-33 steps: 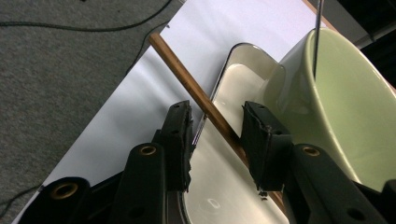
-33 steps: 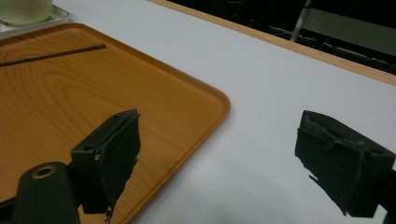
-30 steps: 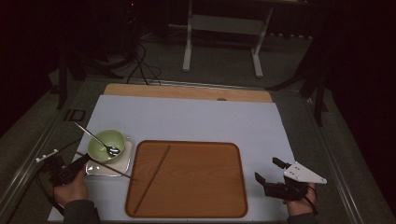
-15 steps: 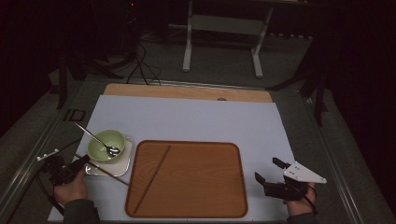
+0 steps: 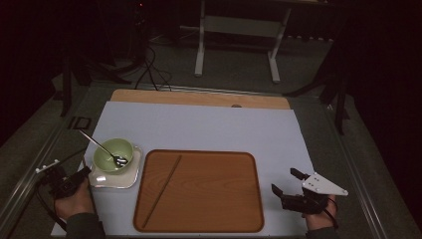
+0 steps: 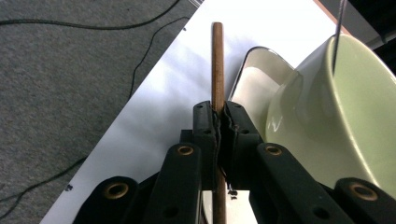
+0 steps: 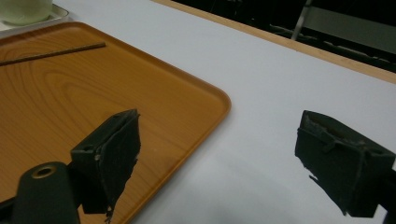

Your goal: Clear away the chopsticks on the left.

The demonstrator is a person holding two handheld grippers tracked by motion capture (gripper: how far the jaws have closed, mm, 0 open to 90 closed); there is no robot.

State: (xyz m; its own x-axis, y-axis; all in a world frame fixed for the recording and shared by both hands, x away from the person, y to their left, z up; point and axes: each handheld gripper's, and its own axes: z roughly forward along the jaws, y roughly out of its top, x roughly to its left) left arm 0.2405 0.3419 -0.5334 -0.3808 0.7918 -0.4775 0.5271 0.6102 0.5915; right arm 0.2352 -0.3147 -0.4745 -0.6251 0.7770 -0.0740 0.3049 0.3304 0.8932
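Left tongs point(image 6: 218, 122) have just been closing and now pinch a chopstick point(image 6: 217, 60) between their pads; right tongs point(image 7: 233, 158) stand spread wide with nothing between them, low over the surface point(image 5: 209, 127) just right of the tray point(image 5: 209, 199). In the high view the left tongs point(image 5: 74, 180) sit at the near-left corner, beside the dish.

Largest first: the surface is a pale sheet on a wooden top. On it lies the tray, brown wood grain, rounded corners, shallow rim. A second chopstick point(image 5: 161, 191) lies on the tray's left half, slanting from near-left to far-right.

Left of the tray is a white square dish point(image 5: 107, 180) carrying a pale green bowl point(image 5: 113, 152), with a metal spoon point(image 5: 102, 148) resting inside, its handle leaning out to the far left.

The held chopstick: a thin, round, dark brown stick, straight and plain, running on past the pads alongside the dish's edge point(image 6: 252, 79), close to the bowl's wall point(image 6: 327, 107). Whether it touches the surface, I can't tell.
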